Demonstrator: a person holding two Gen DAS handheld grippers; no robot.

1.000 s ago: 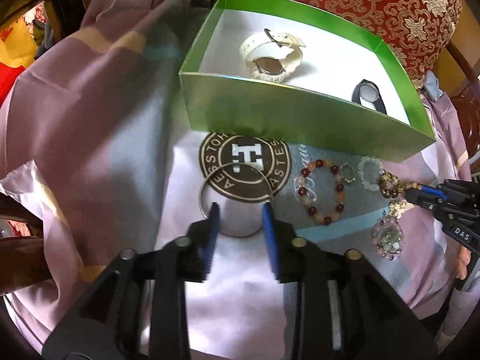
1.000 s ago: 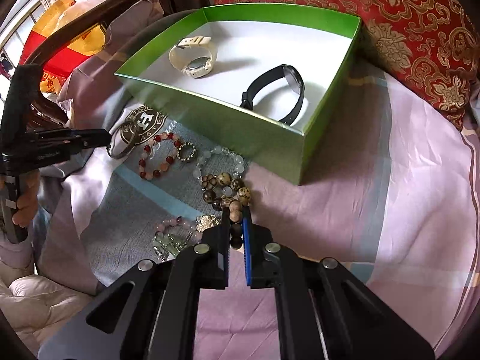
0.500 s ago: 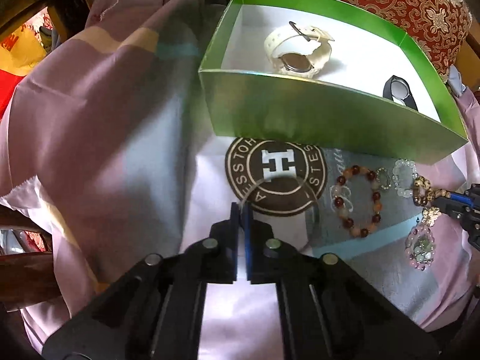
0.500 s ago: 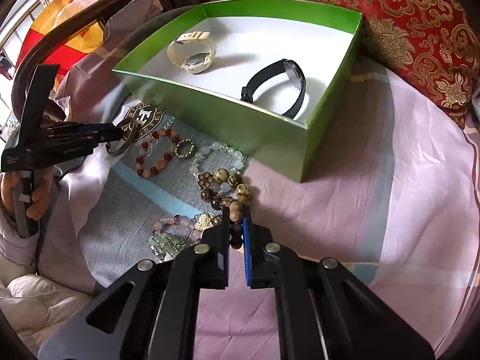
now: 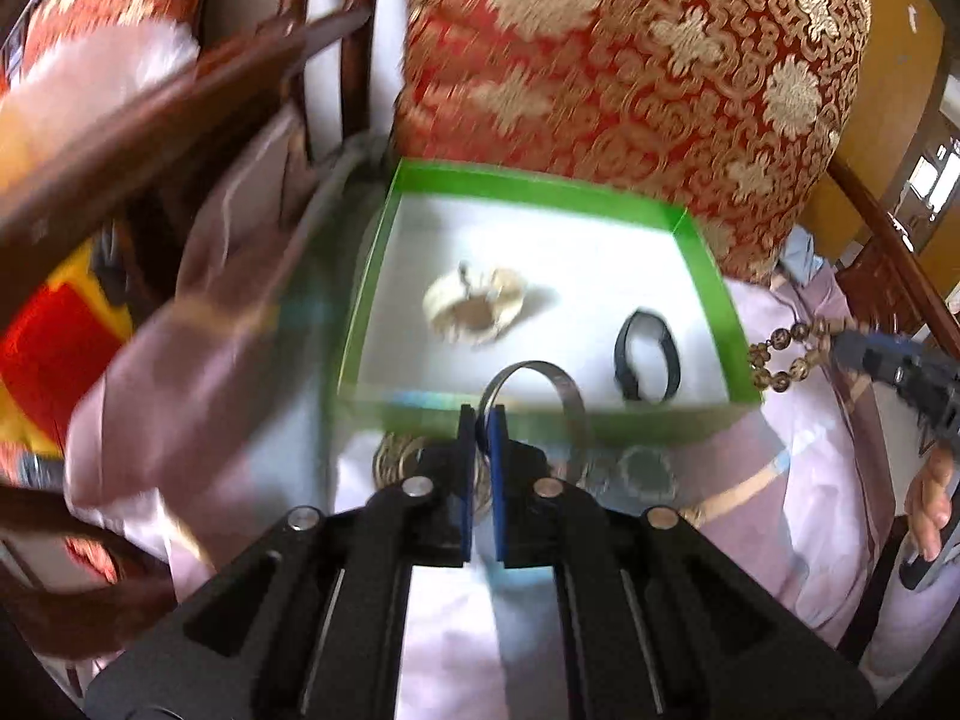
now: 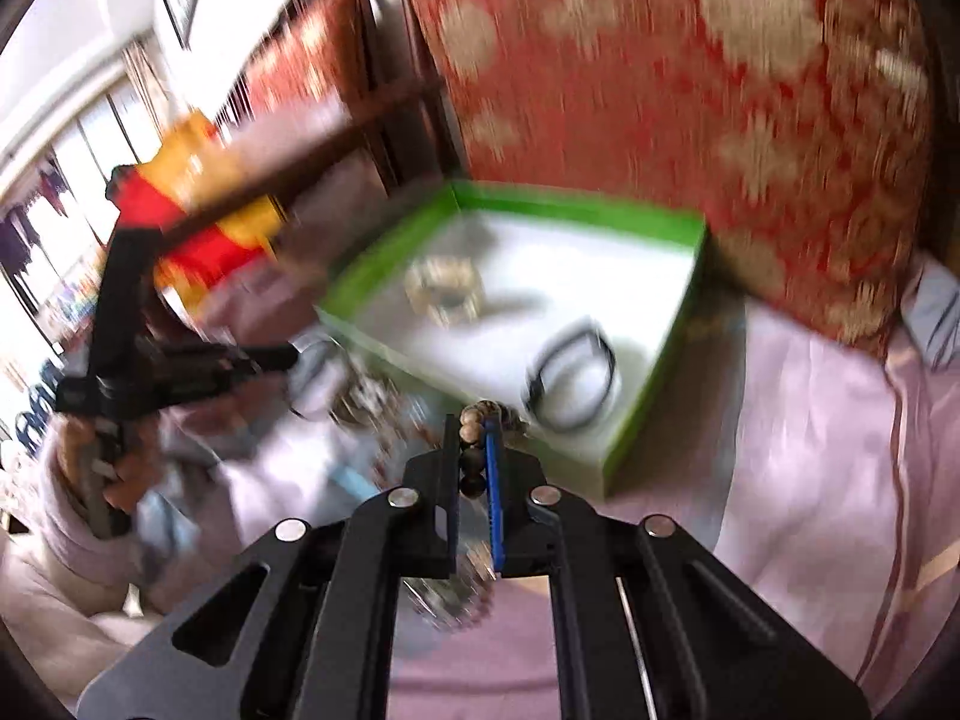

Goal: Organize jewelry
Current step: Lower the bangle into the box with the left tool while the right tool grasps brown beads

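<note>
Two hand-held grippers carry jewelry toward a green box (image 5: 543, 414) set on a pink cloth (image 5: 798, 468) in front of a red patterned cushion (image 5: 630, 54). The left gripper (image 5: 482, 420) is pinched nearly closed on the rim of a silver bangle (image 5: 534, 381), which stands up from the tips just at the box's near wall. The right gripper (image 6: 471, 426) is likewise clamped down on a brown bead bracelet (image 6: 471, 450), with the beads sitting between the blue pads; in the left view the same strand dangles just outside the box's right wall.

To finish this step well, each piece likely needs to be carried clear over the wall and lowered to the white floor before the grip is eased, so nothing catches on the rim or falls short. The bangle should probably go into the bare near part, apart from the cream watch (image 5: 474, 309) and the black band (image 5: 648, 354) already inside. The bead strand hangs loose and may swing, so a slow lowering suits it.

More beaded pieces appear to lie on the cloth in front of the box, though blur makes them hard to tell apart.
</note>
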